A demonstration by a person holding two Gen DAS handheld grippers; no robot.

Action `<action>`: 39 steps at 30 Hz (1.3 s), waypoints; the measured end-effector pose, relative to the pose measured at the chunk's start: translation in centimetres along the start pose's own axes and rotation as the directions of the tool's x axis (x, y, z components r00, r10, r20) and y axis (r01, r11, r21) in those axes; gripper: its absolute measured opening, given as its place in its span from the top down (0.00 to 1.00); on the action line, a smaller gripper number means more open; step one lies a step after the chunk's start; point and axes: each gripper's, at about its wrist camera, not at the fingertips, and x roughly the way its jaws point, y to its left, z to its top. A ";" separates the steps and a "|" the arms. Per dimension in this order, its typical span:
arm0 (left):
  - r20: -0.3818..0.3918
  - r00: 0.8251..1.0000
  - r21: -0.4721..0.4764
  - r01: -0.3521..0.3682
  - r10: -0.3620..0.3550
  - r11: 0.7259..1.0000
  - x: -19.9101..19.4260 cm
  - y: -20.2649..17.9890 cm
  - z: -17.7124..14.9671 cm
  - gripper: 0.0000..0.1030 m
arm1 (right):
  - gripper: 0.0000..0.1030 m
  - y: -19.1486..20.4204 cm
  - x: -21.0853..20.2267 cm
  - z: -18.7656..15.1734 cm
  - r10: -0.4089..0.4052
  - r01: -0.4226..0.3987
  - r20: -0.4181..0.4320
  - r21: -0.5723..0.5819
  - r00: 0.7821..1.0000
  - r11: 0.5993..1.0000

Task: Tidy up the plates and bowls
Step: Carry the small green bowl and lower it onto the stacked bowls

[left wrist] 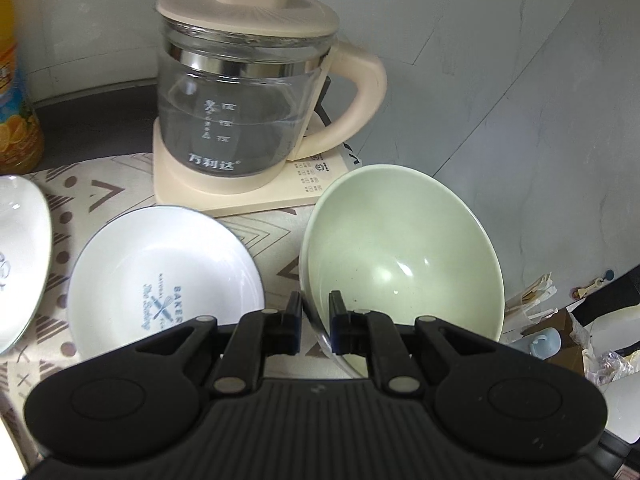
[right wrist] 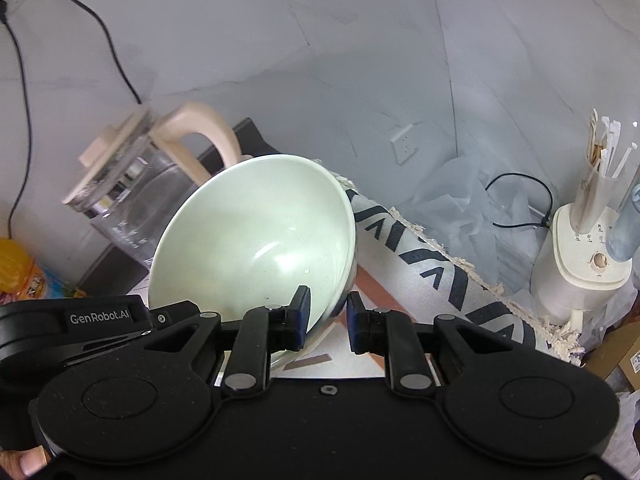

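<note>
Both the left gripper (left wrist: pixel 316 312) and right gripper (right wrist: pixel 329 312) have jaws pinching the pale green ceramic bowl's (left wrist: pixel 400 256) rim. Beyond the jaws, a patterned cloth (left wrist: pixel 92 196) covers the table, before a grey marbled wall (left wrist: pixel 500 60).

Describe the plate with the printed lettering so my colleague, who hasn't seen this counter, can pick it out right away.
Start at the glass kettle on its cream base by the wall. On the patterned mat in front of it, lower left, lies a white deep plate. It alone carries blue print in its well, a BAKERY word and crossed utensils; the pale green bowl beside it is plain and tilted.
</note>
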 end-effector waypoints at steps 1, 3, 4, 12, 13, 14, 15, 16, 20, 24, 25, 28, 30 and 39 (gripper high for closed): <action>0.004 1.000 -0.002 -0.001 0.001 1.000 -0.3 0.0 -0.2 0.89 | 0.81 0.1 -0.3 -0.1 0.003 -0.003 0.003 -0.006 1.000 1.000; 0.013 1.000 -0.005 -0.003 0.003 1.000 -1.0 0.2 -0.7 0.89 | 0.81 0.2 -0.9 -0.4 0.008 -0.008 0.005 -0.017 1.000 1.000; 0.018 1.000 -0.006 -0.005 0.005 1.000 -1.3 0.2 -0.9 0.89 | 0.81 0.3 -1.3 -0.6 0.012 -0.012 0.006 -0.021 1.000 1.000; 0.053 0.998 -0.017 -0.016 0.017 1.000 -4.1 0.6 -2.5 0.89 | 0.81 1.1 -3.4 -1.6 0.043 -0.042 0.020 -0.060 0.999 0.997; 0.056 0.998 -0.017 -0.021 0.022 1.000 -4.4 0.6 -2.6 0.89 | 0.81 1.2 -3.6 -1.8 0.046 -0.045 0.020 -0.064 0.999 0.997; 0.060 0.998 -0.019 -0.026 0.027 0.999 -4.9 0.6 -2.9 0.89 | 0.81 1.3 -3.9 -1.9 0.050 -0.048 0.022 -0.068 0.999 0.997; 0.064 0.997 -0.021 -0.029 0.030 0.999 -5.2 0.7 -3.0 0.89 | 0.81 1.3 -4.1 -2.0 0.055 -0.053 0.023 -0.071 0.998 0.996; 0.069 0.997 -0.022 -0.031 0.032 0.999 -5.5 0.7 -3.2 0.89 | 0.81 1.4 -4.4 -2.1 0.060 -0.058 0.024 -0.074 0.998 0.996; 0.085 0.995 -0.033 -0.040 0.043 0.999 -6.6 1.0 -3.9 0.89 | 0.81 1.8 -5.3 -2.7 0.074 -0.071 0.025 -0.089 0.997 0.994; 0.095 0.994 -0.053 -0.051 0.056 0.997 -7.8 1.4 -4.8 0.89 | 0.81 2.0 -6.1 -3.3 0.089 -0.086 0.025 -0.103 0.996 0.991; 0.097 0.993 -0.059 -0.055 0.060 0.997 -8.1 1.5 -5.0 0.89 | 0.81 2.0 -6.3 -3.4 0.093 -0.090 0.025 -0.106 0.995 0.990; 0.108 0.992 -0.074 -0.061 0.069 0.995 -9.0 1.8 -5.7 0.89 | 0.81 2.2 -6.8 -3.9 0.108 -0.105 0.020 -0.107 0.994 0.989; 0.114 0.991 -0.078 -0.066 0.075 0.995 -9.6 1.9 -6.1 0.89 | 0.81 2.2 -7.2 -4.2 0.120 -0.118 0.014 -0.113 0.993 0.987; 0.145 0.983 -0.142 -0.092 0.113 0.986 -12.1 3.6 -8.2 0.88 | 0.81 3.2 -8.9 -5.7 0.166 -0.162 0.006 -0.170 0.986 0.972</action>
